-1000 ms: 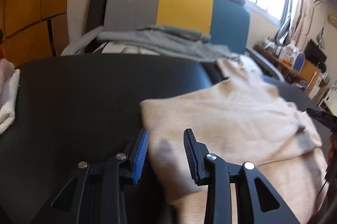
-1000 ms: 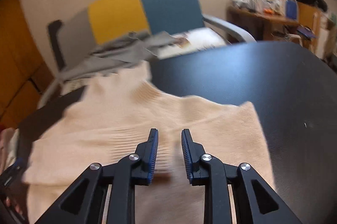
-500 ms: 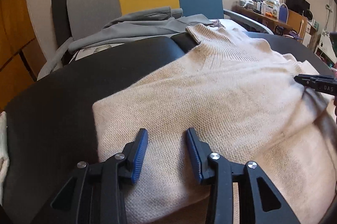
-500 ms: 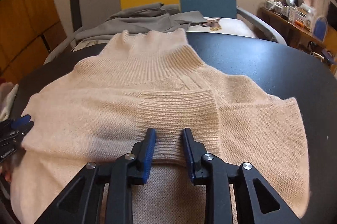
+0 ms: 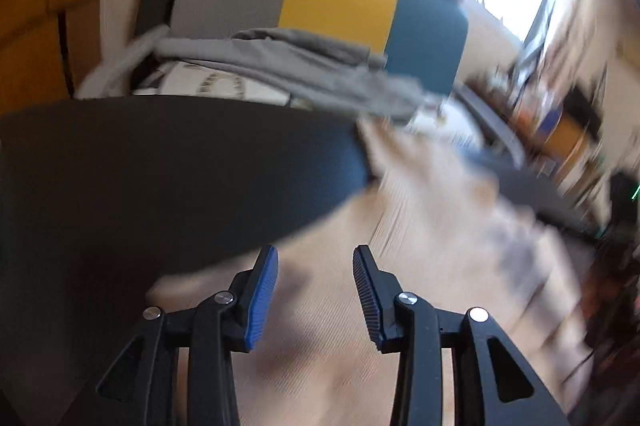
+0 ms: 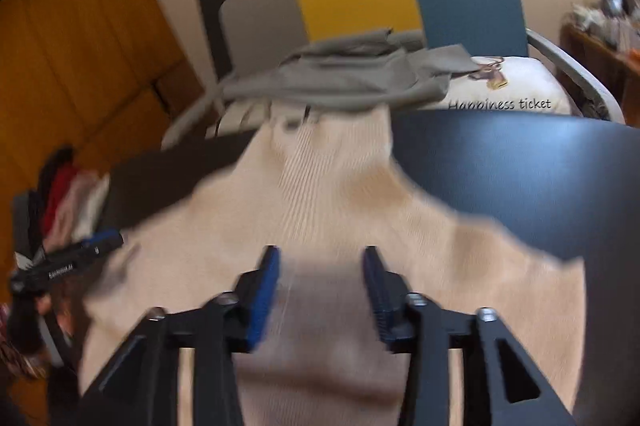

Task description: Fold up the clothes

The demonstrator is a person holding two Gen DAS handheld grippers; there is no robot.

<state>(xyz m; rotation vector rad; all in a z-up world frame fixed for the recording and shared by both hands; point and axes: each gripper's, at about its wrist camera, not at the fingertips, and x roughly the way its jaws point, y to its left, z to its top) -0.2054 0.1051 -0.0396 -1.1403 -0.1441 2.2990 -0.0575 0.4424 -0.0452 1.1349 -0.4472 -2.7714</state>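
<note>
Left wrist view: the left gripper [image 5: 314,300] stands with its jaws wide apart and nothing between them, hanging over the near-left part of the cream sweater [image 5: 420,266]. The sweater lies on the dark table [image 5: 160,162], spreading ahead and to the right of the fingers; bare tabletop lies ahead and to the left. The picture is heavily smeared, so the sweater's edge ahead of the left finger cannot be placed exactly. A grab made from here could, in all likelihood, miss that edge or take only the top layer, dragging the knit askew. Beyond the table, a grey garment [image 5: 304,66] is draped on the striped chair [image 5: 340,2].

Right wrist view: the right gripper [image 6: 320,296] is likewise spread wide and empty, pointing along the sweater's middle toward its ribbed collar [image 6: 324,150], which lies straight ahead at the table's far edge, just by the grey garment. The left gripper shows far to the left, at the sweater's side edge. The risk is that the loose knit bunches if the two tongs pull unevenly, or the collar slides off the far edge. A stack of folded clothes [image 6: 68,202] sits at the far left.
</note>
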